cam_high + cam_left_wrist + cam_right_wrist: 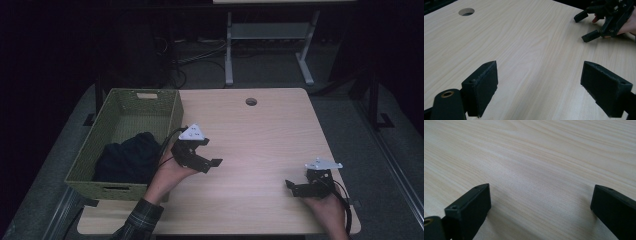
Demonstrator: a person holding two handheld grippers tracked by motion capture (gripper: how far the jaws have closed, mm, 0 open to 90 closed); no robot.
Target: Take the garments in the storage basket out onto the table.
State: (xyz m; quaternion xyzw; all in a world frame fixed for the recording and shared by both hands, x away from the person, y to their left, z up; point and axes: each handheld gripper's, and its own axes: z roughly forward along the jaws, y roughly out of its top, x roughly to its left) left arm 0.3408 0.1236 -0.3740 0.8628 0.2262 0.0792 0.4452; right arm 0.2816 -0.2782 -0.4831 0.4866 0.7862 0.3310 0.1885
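My left gripper (212, 156) hovers over the light wooden table (260, 135), just right of the basket, open with nothing between its jaws (544, 87). My right gripper (290, 186) sits low near the table's front right corner, also open and empty, its jaws wide apart over bare wood (541, 205). In the left gripper view the right gripper (587, 26) appears at the top right, held by a hand. A green woven basket (170, 117) stands on the table's left side with a dark cloth (127, 157) bundled inside it.
A round cable hole (251, 102) lies near the table's far edge, also seen as the hole (466, 11) in the left gripper view. Beyond the table stands a grey desk frame (228, 50) with cables on the floor.
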